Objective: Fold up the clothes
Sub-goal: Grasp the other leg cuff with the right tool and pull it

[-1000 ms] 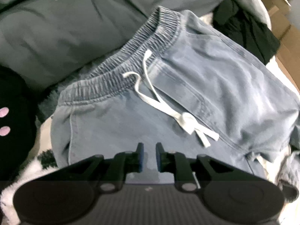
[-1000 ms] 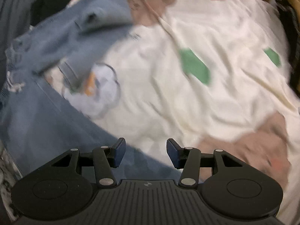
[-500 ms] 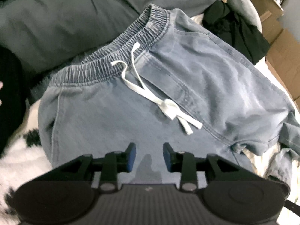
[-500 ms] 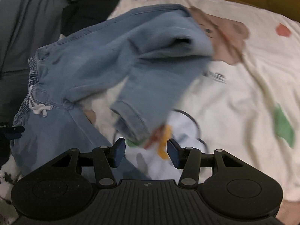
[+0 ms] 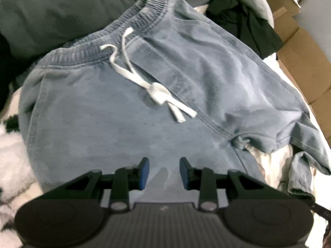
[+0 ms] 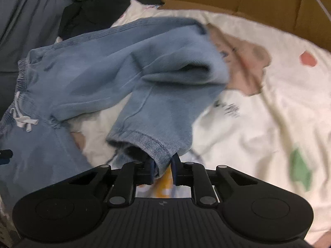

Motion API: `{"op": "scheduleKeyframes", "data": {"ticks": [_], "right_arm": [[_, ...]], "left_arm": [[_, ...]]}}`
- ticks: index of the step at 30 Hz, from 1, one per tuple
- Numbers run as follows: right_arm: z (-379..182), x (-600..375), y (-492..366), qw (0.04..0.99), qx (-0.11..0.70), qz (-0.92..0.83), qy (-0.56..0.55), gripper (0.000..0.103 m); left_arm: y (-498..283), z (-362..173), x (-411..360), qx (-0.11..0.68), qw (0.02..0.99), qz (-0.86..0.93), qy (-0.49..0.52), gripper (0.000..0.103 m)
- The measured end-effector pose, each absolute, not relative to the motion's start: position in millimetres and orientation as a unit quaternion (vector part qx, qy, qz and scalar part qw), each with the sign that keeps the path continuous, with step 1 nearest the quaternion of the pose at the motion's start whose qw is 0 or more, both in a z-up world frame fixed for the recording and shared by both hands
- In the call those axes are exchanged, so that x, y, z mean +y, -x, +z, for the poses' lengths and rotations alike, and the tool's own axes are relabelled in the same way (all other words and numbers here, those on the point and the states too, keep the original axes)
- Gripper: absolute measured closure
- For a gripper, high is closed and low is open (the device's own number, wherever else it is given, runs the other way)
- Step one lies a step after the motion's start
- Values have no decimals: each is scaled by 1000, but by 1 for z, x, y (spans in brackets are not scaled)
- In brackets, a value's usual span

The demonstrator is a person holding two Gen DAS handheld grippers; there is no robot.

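**Blue sweatpants spread on a printed sheet, hem cuff caught in the right gripper**

Across a cream bedsheet [image 6: 258, 124] printed with brown, green and red shapes lie the blue sweatpants [image 6: 86, 78], their elastic waistband [image 5: 115, 41] toward the far left and the legs running right. A white drawstring [image 5: 144, 78] is tied in a knot on the front, its 2 ends trailing loose over the fabric.

One leg is bent back on itself, so its ribbed hem cuff [image 6: 144, 144] points toward the near edge. The right gripper [image 6: 163, 169] has this cuff between its pads, and its jaws are closing on the fabric (the pads already meet the cloth on both sides).

The left gripper [image 5: 164, 173] hovers low over the near part of the seat of the pants, jaws parted with nothing between them; only flat blue cloth shows in the gap.

Beyond the waistband sits a grey-green garment [image 5: 51, 10], and to the far right a black garment [image 5: 244, 24] beside brown cardboard boxes [image 5: 300, 62].
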State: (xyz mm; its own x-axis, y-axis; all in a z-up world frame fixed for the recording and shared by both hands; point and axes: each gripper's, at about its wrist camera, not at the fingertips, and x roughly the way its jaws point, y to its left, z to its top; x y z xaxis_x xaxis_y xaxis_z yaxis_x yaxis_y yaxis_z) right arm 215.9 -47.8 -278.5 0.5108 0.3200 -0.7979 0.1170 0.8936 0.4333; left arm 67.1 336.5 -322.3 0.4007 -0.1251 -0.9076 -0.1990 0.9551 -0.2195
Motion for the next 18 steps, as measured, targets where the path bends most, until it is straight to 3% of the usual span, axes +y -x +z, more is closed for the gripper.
{"op": "scheduleKeyframes", "data": {"ticks": [6,18], "right_arm": [[-270,-106,-207,854,490,12,-176,96],[-257,-224,-223,879,468,-71,-59,98]], "left_arm": [[-75,-323,321,547,825,-3,143,69],[-69,-326,319,561,819,8,125,69]]}}
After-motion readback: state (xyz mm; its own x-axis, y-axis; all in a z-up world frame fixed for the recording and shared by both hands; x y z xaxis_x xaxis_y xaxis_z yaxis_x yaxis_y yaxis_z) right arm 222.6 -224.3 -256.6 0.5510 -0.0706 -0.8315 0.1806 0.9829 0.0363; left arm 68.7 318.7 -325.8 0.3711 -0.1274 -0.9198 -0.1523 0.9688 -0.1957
